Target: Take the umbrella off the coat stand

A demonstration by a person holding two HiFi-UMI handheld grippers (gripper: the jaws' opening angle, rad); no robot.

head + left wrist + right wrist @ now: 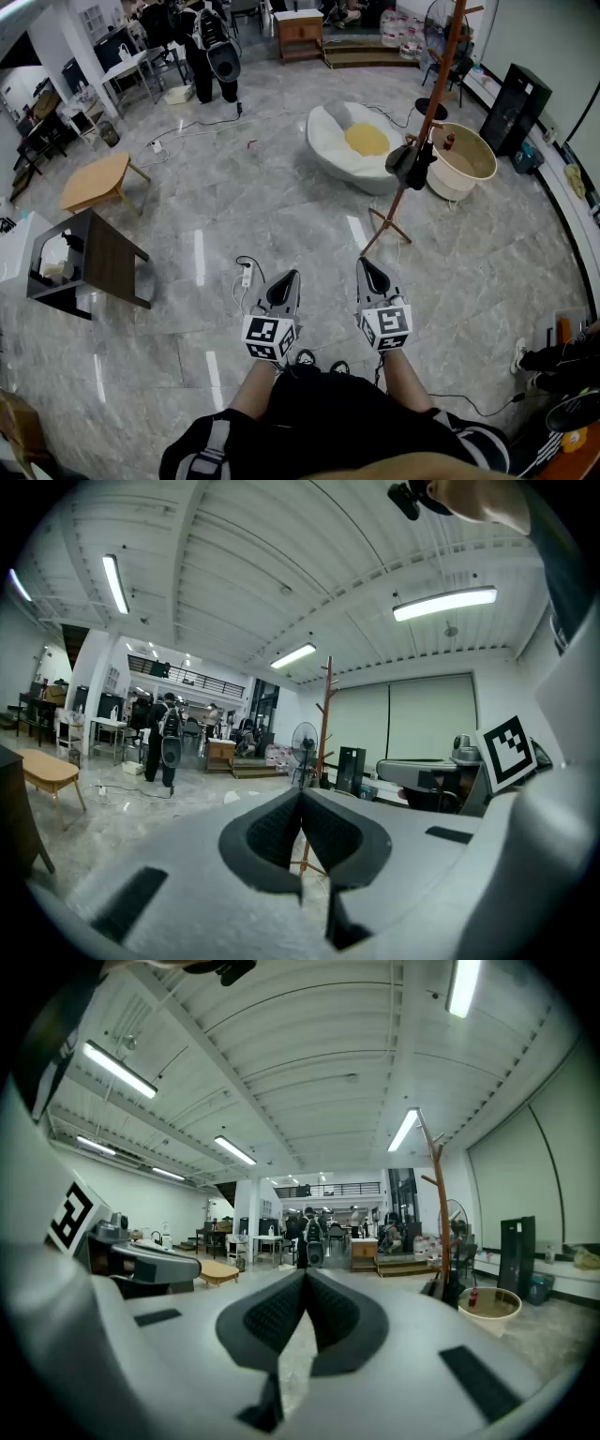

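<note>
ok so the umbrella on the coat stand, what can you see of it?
The umbrella is black and folded shut, a short bundle of what looks like fabric. It hangs roughly upright from a peg partway up the reddish-brown wooden coat stand, close against the pole and clear of the floor. Only the stand appears to touch it. Its handle and strap are too small to make out.

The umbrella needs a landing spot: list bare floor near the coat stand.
Free: grey marble floor between the white power strip and the feet of the brown wooden coat stand, also right of them. Crowded: behind the stand, where the white-and-yellow cushion and round beige tub flank the hanging black umbrella.
</note>
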